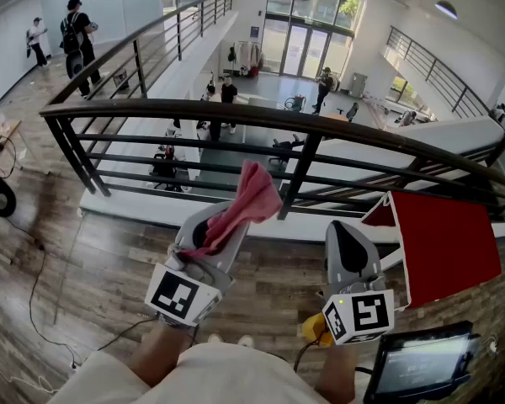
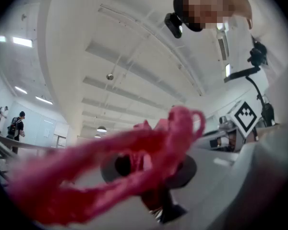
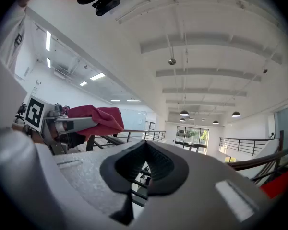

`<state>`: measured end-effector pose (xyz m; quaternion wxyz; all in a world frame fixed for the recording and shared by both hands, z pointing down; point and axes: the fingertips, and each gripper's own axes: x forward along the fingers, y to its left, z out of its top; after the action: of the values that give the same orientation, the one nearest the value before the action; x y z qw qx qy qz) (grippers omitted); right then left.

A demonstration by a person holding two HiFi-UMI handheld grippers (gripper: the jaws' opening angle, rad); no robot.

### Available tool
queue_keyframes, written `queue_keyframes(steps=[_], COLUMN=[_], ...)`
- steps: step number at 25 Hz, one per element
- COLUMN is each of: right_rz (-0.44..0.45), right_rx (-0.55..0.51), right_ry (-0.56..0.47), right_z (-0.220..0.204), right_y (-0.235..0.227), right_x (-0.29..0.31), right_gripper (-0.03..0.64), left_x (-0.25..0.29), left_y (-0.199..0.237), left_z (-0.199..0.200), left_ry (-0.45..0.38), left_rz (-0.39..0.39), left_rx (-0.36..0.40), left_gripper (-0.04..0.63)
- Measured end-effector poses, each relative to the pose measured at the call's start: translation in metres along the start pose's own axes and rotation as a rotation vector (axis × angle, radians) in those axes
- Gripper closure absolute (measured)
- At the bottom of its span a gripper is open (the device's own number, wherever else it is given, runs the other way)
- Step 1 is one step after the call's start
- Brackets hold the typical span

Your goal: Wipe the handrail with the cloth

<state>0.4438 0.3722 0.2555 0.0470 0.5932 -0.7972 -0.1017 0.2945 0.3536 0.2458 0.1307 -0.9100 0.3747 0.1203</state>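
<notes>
A dark curved handrail runs across the head view above a balcony railing. My left gripper is shut on a pink-red cloth, whose free end flops up just below the rail without touching it. In the left gripper view the cloth fills the jaws and hides most of them. My right gripper stands shut and empty to the right, below the rail. In the right gripper view its dark pads meet, with the cloth and the handrail beyond.
A red panel stands at the right by the railing. A screen device sits at the lower right. Cables trail over the wooden floor at the left. Beyond the railing is an open drop to a lower floor with people.
</notes>
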Motion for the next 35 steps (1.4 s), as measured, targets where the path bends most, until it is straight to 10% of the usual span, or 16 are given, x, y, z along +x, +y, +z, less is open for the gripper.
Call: queue_keyframes(steps=[35], right_rz=[0.054], right_rx=[0.146], right_ry=[-0.011], right_z=[-0.031], right_y=[-0.048], right_x=[-0.019], right_gripper=[0.614], left_x=[0.026], left_y=[-0.050], left_z=[-0.040], left_ry=[0.116], left_rz=[0.019], left_rx=[-0.096], left_gripper=[0.529])
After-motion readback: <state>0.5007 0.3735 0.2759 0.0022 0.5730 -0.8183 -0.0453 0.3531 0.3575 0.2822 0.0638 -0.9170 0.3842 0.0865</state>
